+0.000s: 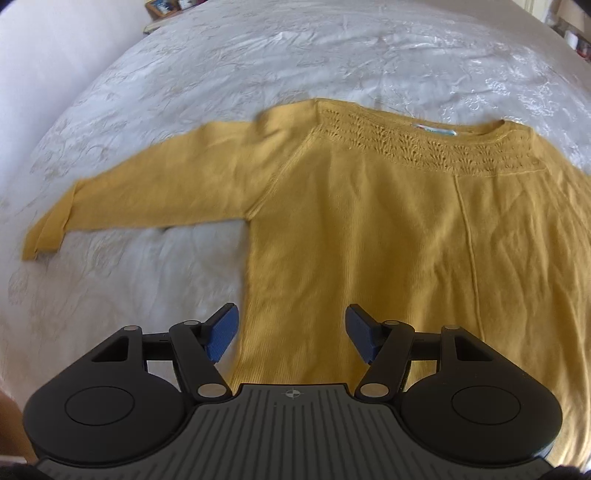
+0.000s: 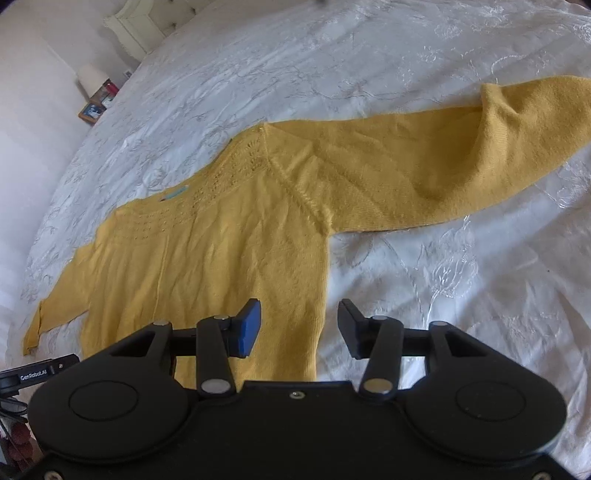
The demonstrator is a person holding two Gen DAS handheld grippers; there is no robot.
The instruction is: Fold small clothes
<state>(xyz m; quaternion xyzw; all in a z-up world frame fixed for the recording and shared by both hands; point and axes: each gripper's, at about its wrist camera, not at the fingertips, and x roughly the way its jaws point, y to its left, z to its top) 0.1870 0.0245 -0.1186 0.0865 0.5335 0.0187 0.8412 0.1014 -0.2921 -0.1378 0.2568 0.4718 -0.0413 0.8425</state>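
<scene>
Bedspread [image 2: 295,55] white, embroidered — yellow sweater [image 1: 369,229] flat on it; headboard [image 2: 136,22] beyond; both tongs [image 1: 291,330] [image 2: 299,326] agape, empty.

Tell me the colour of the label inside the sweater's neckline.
Turquoise, with some white, on the label of the mustard-yellow sweater; clearest in the left wrist view.

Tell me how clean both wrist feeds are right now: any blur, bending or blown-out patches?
Left wrist view: the mustard-yellow knitted sweater smears with motion blur along its left sleeve and side edge; the fisheye bows the white embroidered bedspread into a dome. Right wrist view: sharper knit, softer toward the far sleeve, and the bedspread's sheen glares near the top right. The open fingers stay crisp in both.
</scene>
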